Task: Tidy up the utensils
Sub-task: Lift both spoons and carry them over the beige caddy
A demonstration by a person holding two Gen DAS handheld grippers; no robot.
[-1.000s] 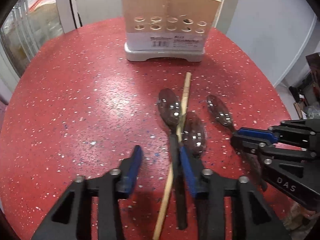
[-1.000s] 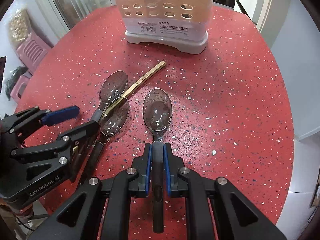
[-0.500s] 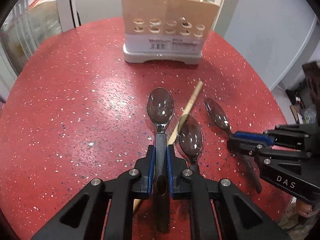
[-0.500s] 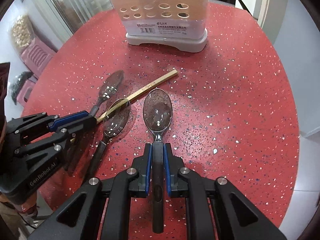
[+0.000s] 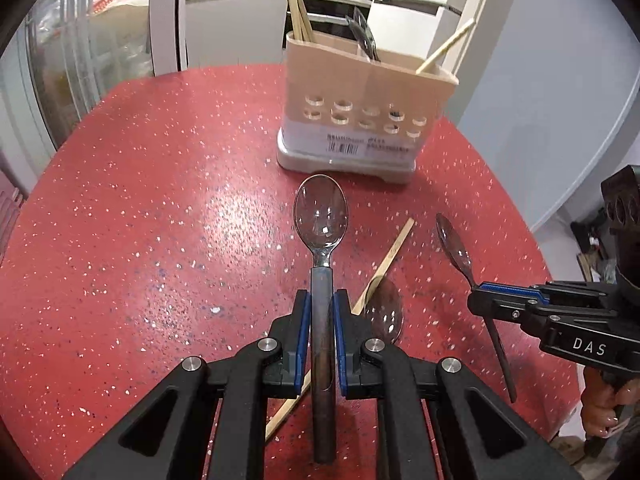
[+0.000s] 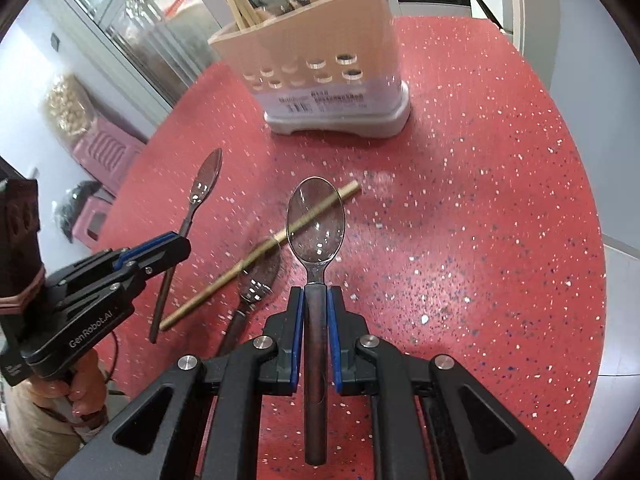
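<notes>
Spoons now hang clear of the red speckled tabletop (image 5: pixel 140 220); half a second ago they lay lower, so we judge both ready for the beige perforated utensil holder (image 5: pixel 360 120). Our left gripper (image 5: pixel 321 320) pinches one dark-handled steel spoon (image 5: pixel 321 216), our right gripper (image 6: pixel 314 312) another (image 6: pixel 315 220); each long axis points bowl-first toward the holder.

Red speckled table (image 5: pixel 140 208); grey walls (image 5: pixel 560 60)

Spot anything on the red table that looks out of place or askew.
A loose chopstick lies diagonally on the table, propped across a spoon, instead of standing in the utensil holder.
</notes>
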